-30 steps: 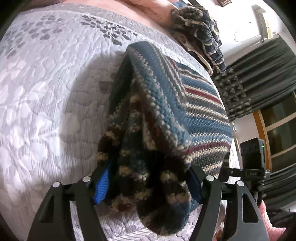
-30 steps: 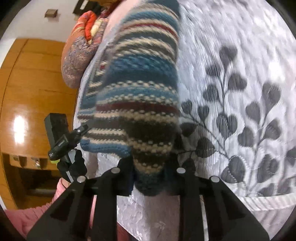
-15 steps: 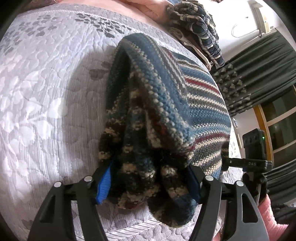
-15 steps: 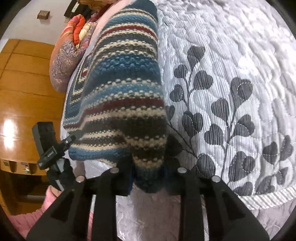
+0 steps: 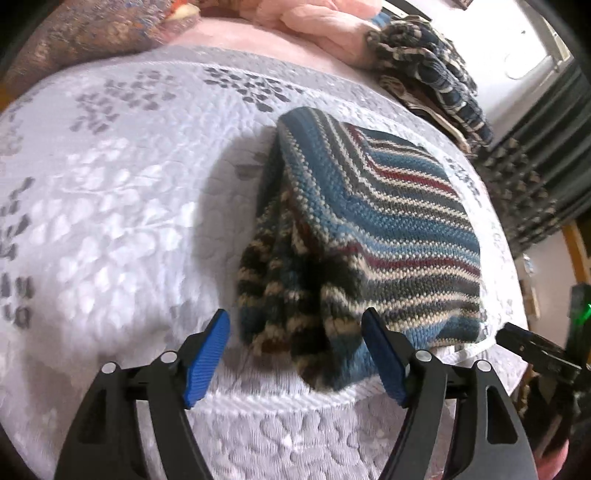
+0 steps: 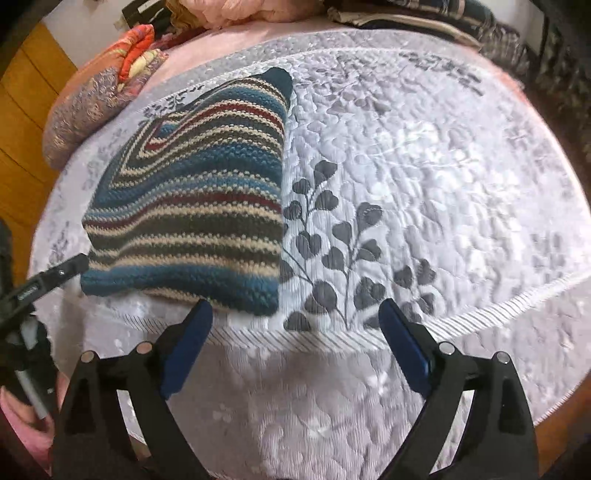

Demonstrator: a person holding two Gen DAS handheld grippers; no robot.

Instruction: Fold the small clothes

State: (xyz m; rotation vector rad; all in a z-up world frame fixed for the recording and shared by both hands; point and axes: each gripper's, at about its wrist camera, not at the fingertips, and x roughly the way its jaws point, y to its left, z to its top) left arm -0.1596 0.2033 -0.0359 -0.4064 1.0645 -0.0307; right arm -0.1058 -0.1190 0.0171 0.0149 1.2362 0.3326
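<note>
A striped knit garment [image 5: 373, 236] in blue, cream, red and grey lies folded on the white quilted bed cover [image 5: 110, 221], near its front edge. Its bunched left end droops between the fingers of my left gripper [image 5: 295, 354], which stands open and holds nothing. From the right wrist view the same garment [image 6: 192, 206] lies flat at the left. My right gripper [image 6: 295, 350] is open too, just in front of the garment's near right corner, over the cover's hem [image 6: 317, 338].
A heap of checked dark clothes [image 5: 428, 70] and pink bedding [image 5: 317, 22] lie at the far side. Patterned cushions [image 6: 103, 92] sit at the far left beside wooden furniture [image 6: 22, 122]. Dark curtains [image 5: 535, 177] hang at the right.
Both grippers let go of the garment, opened and drew back toward the bed's front edge. The garment dropped from hanging in the grip to lying folded on the cover.
</note>
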